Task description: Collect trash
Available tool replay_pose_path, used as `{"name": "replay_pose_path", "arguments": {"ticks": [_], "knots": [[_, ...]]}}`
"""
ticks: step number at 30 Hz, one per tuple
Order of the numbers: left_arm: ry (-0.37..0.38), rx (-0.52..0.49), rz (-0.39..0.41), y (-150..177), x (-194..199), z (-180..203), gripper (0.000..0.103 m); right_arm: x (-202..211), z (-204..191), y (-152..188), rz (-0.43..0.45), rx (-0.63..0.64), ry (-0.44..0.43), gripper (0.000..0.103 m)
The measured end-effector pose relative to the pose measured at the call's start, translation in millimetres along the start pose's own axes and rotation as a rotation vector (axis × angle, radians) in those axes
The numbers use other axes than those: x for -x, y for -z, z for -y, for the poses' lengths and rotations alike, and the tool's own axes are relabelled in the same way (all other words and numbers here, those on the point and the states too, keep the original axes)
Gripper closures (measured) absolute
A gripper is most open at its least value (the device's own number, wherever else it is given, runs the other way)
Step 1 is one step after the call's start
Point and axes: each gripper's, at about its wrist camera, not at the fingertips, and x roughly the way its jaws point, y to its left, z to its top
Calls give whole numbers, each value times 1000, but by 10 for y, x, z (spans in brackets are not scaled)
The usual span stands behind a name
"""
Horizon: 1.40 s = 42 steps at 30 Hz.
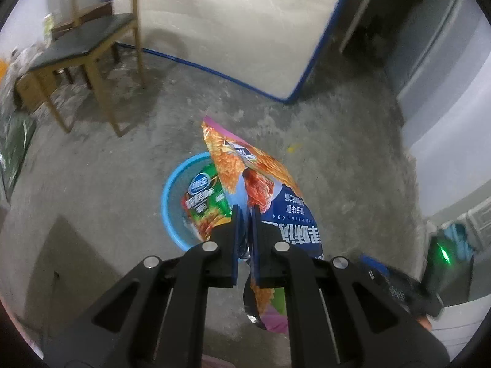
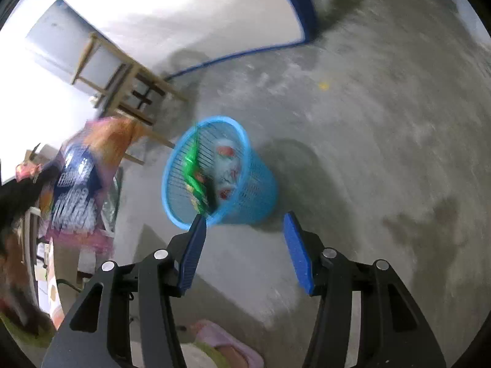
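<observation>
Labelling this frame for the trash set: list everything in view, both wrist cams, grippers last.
snack bag: 1, orange, blue and pink, clamped in the left gripper, hanging over the basket
basket: 1, blue plastic mesh, on the concrete floor, wrappers already inside
green wrapper: 1, green and red, inside the basket
white wrappers: count unclear, white with red, inside the basket
chair: 1, wooden frame with dark seat, on the floor beyond the basket
mattress: 1, white with blue edging, standing behind the chair
yellow scrap: 1, yellow, on the floor beyond the basket
left gripper: 1, black with blue pads, shut on the snack bag
right gripper: 1, black with blue pads, open, empty, near the basket
</observation>
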Motion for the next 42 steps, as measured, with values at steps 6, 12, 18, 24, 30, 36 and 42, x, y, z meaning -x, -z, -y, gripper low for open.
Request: {"name": "replay_pose_path", "arguments": {"ticks": [6, 12, 18, 24, 30, 36, 42], "knots": [[-120, -118, -87, -278, -798, 395, 97, 93, 433, 262, -48, -76, 55, 51], [-315, -258, -151, -323, -1429, 638, 91, 247, 671, 366, -39, -128, 94, 51], [-345, -290, -157, -299, -1584, 642, 85, 265, 748, 458, -56, -148, 91, 51], [-235, -189, -32, -433, -1093, 502, 49, 238, 631, 472, -58, -130, 63, 51], [-170, -131, 93, -533, -150, 345, 42, 352, 324, 412, -20, -51, 41, 51], [-144, -139, 235, -182, 1196, 107, 25, 604, -240, 321, 48, 111, 21, 49], [-123, -24, 320, 740, 2349, -154, 11, 1105, -1235, 481, 168, 406, -47, 25]]}}
